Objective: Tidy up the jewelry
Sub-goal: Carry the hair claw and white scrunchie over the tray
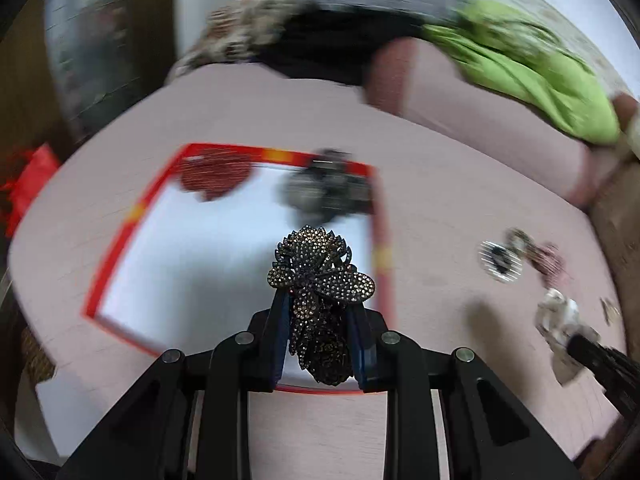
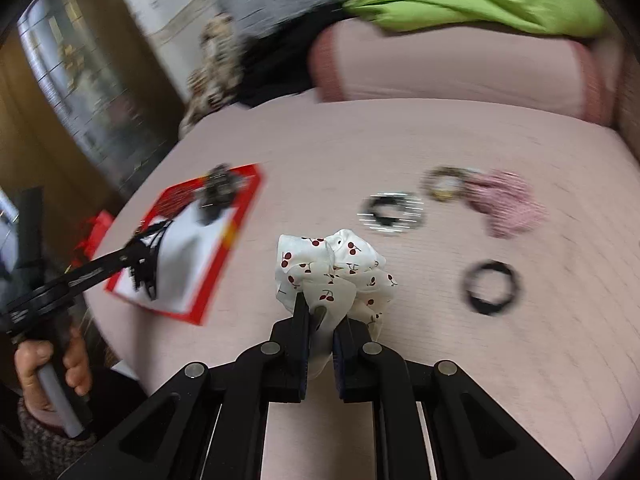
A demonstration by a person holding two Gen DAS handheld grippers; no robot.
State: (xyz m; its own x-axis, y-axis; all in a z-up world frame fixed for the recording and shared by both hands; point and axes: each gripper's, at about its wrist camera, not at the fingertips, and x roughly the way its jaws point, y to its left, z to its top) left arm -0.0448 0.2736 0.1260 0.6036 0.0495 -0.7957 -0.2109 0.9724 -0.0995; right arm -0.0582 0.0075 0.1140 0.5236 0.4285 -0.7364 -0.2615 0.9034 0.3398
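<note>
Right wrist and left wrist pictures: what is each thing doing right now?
Sparkly hair clip: clamped in the left gripper, over the box.
Cherry scrunchie: pinched in the right gripper.
Red-rimmed box: open, two pieces at its far end.
Black hair tie: loose on the pink bed.

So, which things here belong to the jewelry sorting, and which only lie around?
Job:
- dark rhinestone flower clip
- white cherry-print fabric scrunchie
- red-rimmed white tray
- black hair ring

Lying about:
- green crumpled cloth
- pink cushion
</note>
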